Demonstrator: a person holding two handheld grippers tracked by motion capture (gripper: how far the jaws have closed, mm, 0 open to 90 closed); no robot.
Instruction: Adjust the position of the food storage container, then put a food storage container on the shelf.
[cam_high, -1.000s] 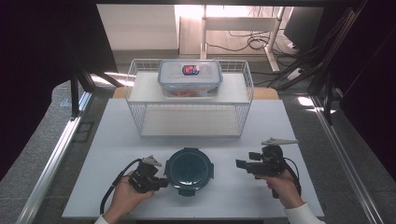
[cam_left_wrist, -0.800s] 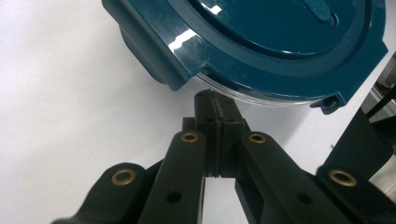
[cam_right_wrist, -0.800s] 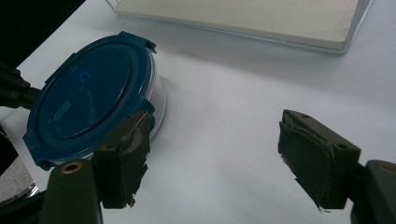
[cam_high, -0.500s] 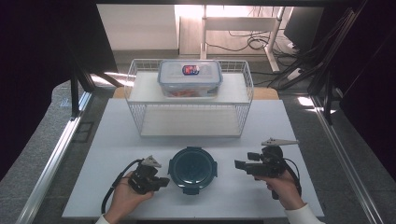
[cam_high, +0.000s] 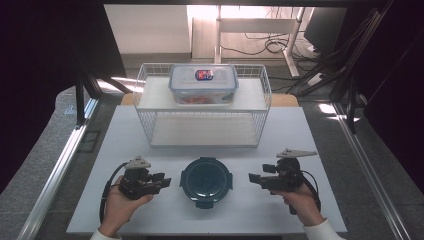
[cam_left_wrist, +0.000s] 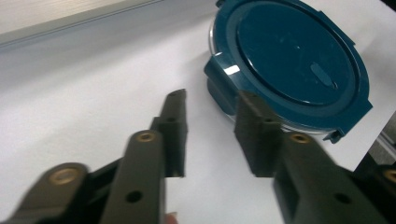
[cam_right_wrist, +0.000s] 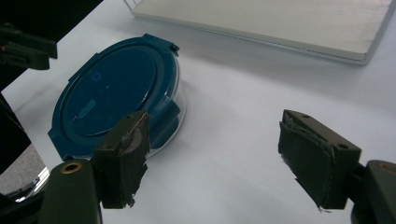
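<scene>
Backing off leftward, our left gripper (cam_high: 161, 179) has just been opening its jaws, nothing between them.

We keep the round blue-lidded container (cam_high: 206, 179) as our landmark: it sits on the white table (cam_high: 320, 150), in front of the wire rack (cam_high: 205, 125). Left of it, our left claw stands spread and apart from its clasp, seemingly released. Right of it, our right gripper (cam_high: 252, 177) waits with jaws wide, empty, likely ready to steady it.

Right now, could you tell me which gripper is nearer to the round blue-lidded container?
Left. The left gripper sits just off the round blue-lidded container at its left side latch, jaws having just opened, nothing between them. The right gripper waits slightly farther off, open.
</scene>
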